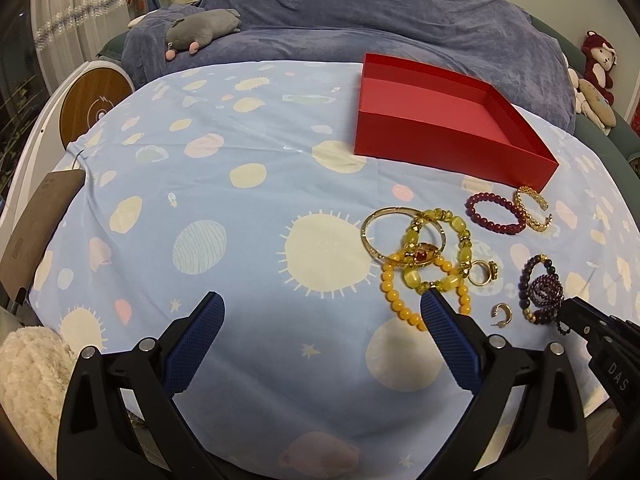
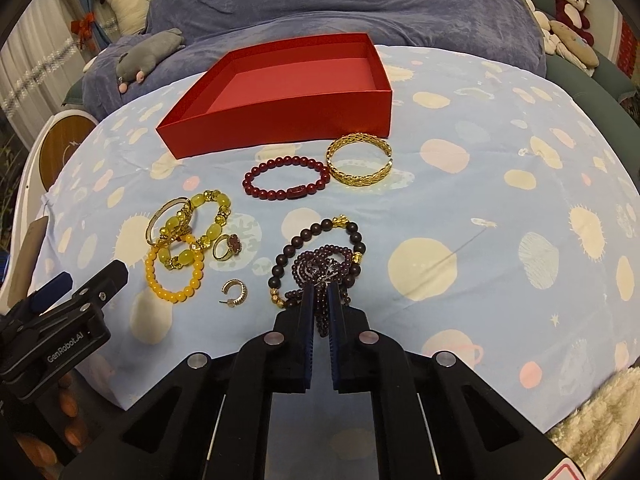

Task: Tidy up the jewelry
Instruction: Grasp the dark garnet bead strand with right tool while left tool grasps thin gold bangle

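The right gripper (image 2: pixel 320 292) is closed on the small-bead purple strand (image 2: pixel 320 270); its blue pads pinch the near end of the coil, and loose beads hang between the fingers. A larger dark-bead bracelet (image 2: pixel 316 240) loops around the strand just ahead of the fingertips.

The left gripper (image 1: pixel 322 312) stands wide open above the patterned blue cloth (image 1: pixel 200 208), with nothing between its pads. The right fingertip of this gripper overlaps the near edge of the orange bead bracelet (image 1: pixel 400 300) in the view; contact cannot be confirmed.

Positions relative to the right gripper's fingers:
- Left of the fingertips, close by: a gold hoop earring (image 2: pixel 236 292).
- Further left: a gold ring with a red stone (image 2: pixel 228 246), then a pile of the orange bracelet, a yellow-stone bracelet (image 2: pixel 200 224) and a thin gold bangle (image 2: pixel 160 220).
- Ahead: a dark red bead bracelet (image 2: pixel 286 178), touching a gold leaf-pattern cuff (image 2: pixel 358 158) to its right.
- Beyond these: an open red box (image 2: pixel 280 120), empty.
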A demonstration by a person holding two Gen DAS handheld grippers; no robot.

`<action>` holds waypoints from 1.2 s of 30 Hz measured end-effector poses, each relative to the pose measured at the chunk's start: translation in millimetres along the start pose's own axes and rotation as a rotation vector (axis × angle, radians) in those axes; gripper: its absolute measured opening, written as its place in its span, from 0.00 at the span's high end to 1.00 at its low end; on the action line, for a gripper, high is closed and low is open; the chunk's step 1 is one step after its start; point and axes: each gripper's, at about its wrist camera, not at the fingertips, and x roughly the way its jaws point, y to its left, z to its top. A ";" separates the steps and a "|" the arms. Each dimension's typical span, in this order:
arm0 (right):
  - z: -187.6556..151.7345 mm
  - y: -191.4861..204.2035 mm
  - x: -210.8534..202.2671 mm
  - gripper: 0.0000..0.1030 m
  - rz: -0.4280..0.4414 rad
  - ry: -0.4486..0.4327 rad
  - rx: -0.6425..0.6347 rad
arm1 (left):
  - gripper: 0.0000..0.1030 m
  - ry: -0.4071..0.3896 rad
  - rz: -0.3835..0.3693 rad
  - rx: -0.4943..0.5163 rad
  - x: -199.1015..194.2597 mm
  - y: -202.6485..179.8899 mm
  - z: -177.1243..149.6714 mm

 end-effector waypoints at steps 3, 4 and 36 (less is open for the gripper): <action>0.8 -6.8 -6.3 0.94 0.007 -0.009 0.018 | 0.09 0.006 -0.020 0.003 3.3 -7.4 7.1; 1.0 -8.2 -8.8 0.94 0.008 -0.016 0.020 | 0.09 0.010 -0.026 0.001 5.0 -10.1 9.6; 27.0 -20.0 -53.4 0.94 0.106 -0.101 0.082 | 0.43 0.019 -0.151 0.005 15.7 -34.3 43.2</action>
